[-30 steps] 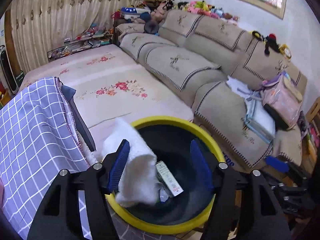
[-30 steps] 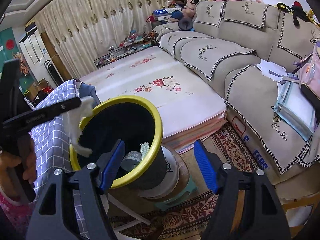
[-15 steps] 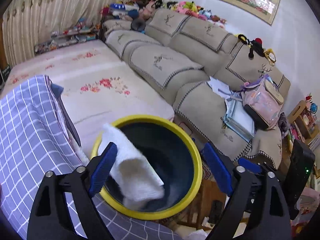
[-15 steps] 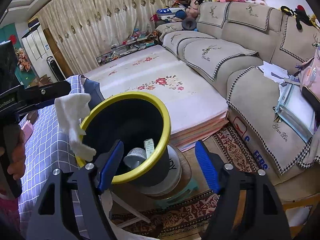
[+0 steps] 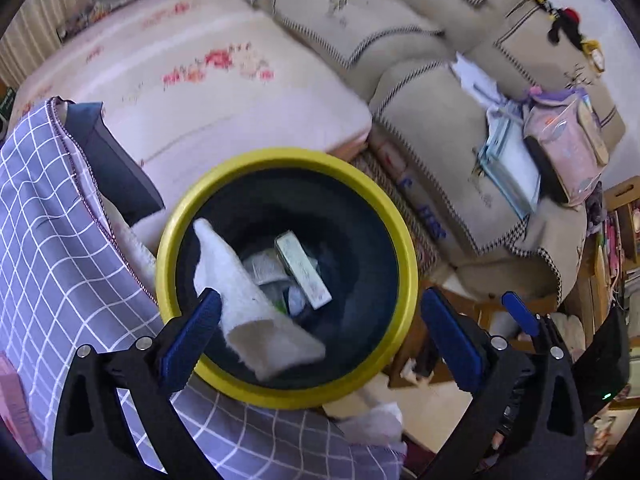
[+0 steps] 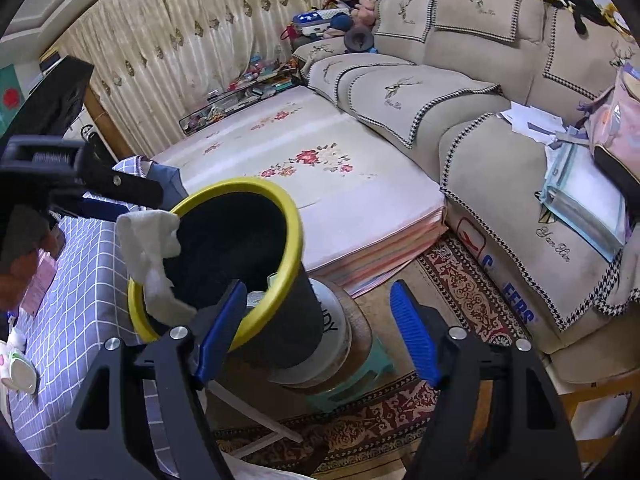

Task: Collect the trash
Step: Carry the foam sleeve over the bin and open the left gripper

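1. White tissue (image 5: 256,304) clinging to one pad of left gripper (image 5: 320,320), jaws opening wide, nothing pinched, hanging over bin (image 5: 404,256) mouth.
2. Right gripper (image 6: 320,328) parted beside bin's rim, holding nothing.
3. Release step, probably; next, shake tissue free into bin.

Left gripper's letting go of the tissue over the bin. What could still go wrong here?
1. The left gripper is opening, but the white tissue lies against its left finger near the yellow rim; it might cling, or drape over the edge instead of dropping in.
2. The right gripper straddles the bin wall; the bin looks tilted on a round stand, so a nudge may tip it.
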Demonstrator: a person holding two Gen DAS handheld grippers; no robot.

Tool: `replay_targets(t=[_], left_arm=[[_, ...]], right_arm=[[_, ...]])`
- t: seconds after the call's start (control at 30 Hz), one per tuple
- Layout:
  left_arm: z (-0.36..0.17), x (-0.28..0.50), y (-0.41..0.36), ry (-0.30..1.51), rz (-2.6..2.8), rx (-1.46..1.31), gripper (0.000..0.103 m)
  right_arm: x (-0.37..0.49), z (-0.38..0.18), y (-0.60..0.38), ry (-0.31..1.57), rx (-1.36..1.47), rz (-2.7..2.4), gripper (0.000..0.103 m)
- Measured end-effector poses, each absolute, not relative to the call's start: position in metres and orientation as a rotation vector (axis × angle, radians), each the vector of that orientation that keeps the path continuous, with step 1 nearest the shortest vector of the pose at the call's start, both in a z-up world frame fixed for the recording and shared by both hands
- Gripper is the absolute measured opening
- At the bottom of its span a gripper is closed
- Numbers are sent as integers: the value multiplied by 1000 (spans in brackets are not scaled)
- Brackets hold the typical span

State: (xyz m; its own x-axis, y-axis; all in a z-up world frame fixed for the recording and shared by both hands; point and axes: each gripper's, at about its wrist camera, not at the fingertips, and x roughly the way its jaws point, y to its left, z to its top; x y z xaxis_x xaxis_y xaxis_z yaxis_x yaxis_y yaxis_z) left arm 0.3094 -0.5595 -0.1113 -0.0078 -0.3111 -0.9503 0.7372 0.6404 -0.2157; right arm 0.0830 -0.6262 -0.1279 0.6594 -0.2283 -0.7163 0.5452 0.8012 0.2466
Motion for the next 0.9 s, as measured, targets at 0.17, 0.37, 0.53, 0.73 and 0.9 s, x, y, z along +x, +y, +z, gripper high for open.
replay_targets(t=[0.17,0.37,0.53,0.73,0.9], left_arm=[[-131,317,-579,1535,-841,471,98],[-127,337,-577,1629,-869,223,98],[-96,334,-563,1494,-927,83,98],[-5,302,-473,1087,-948,-124,98],[32,272,-363,912,-851,-189,98]], right_arm=[[76,-135,-632,731,495,-454,70],[70,-137,-628,715,510,-420,70],[64,-142,-630,713,525,-410,70],[68,-149,-622,744,516,-365,70],[90,-146,-589,776,458,-253,71]])
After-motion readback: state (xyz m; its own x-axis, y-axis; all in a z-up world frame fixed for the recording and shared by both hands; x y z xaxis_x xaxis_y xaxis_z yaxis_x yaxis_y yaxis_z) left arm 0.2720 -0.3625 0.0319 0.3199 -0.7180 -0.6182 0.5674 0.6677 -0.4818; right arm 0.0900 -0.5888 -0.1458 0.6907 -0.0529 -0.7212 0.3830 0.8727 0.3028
